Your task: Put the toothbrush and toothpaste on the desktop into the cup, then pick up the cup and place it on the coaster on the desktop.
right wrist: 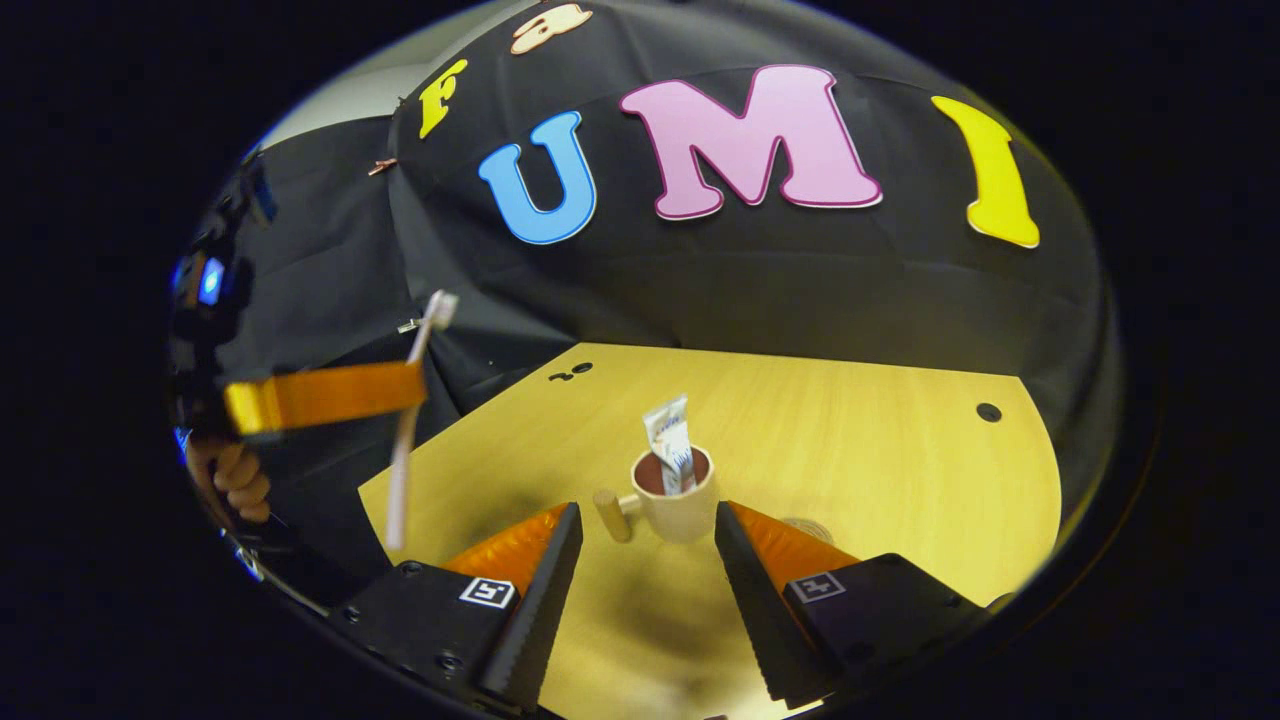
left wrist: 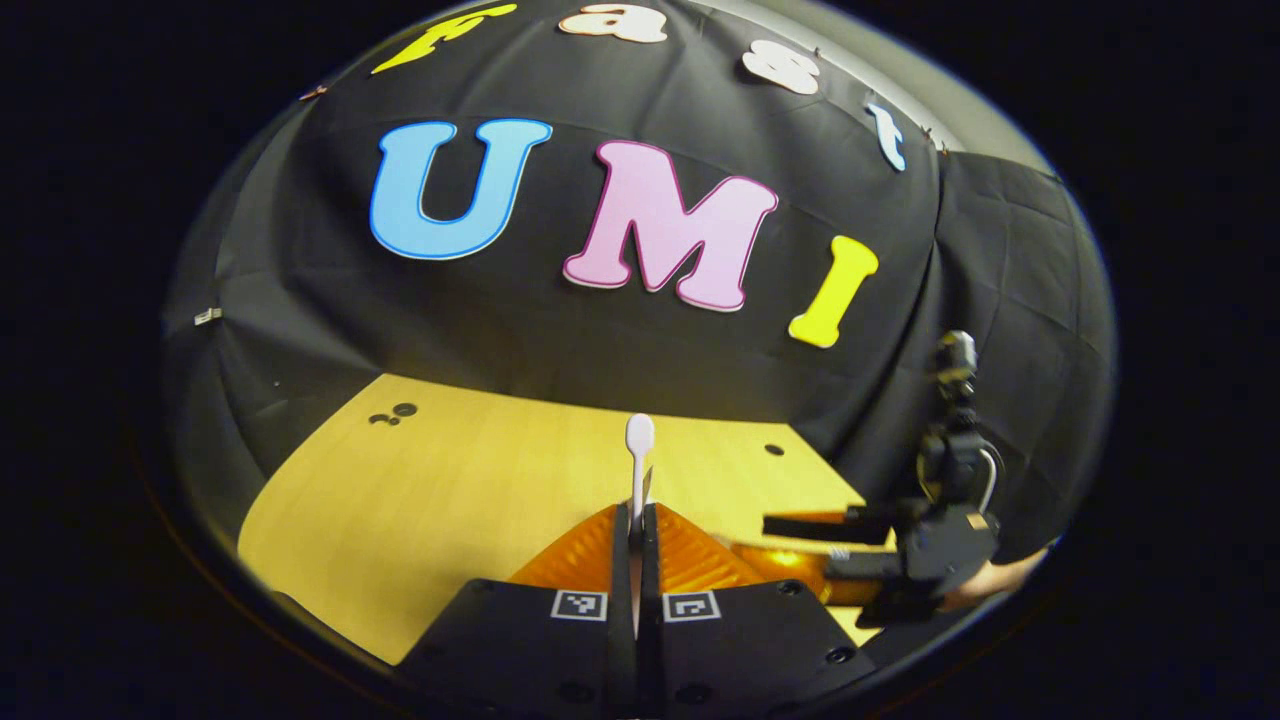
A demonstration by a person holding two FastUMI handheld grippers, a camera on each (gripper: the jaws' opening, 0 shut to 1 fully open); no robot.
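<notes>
Bare surface (right wrist: 880, 450) lies open on all sides of the cup (right wrist: 676, 500), well inside its edges. The toothpaste (right wrist: 670, 440) stands in the cup, just beyond the right gripper (right wrist: 640, 560), jaws wide. The left gripper (left wrist: 637, 540) pinches the toothbrush (left wrist: 638, 450) above the surface.

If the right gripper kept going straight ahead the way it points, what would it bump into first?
Most likely the cup. It stands on the wooden desktop straight ahead of the open right gripper, between the lines of its two fingers, with the toothpaste sticking out of it. The depth is hard to judge, so how far ahead is unclear.
</notes>
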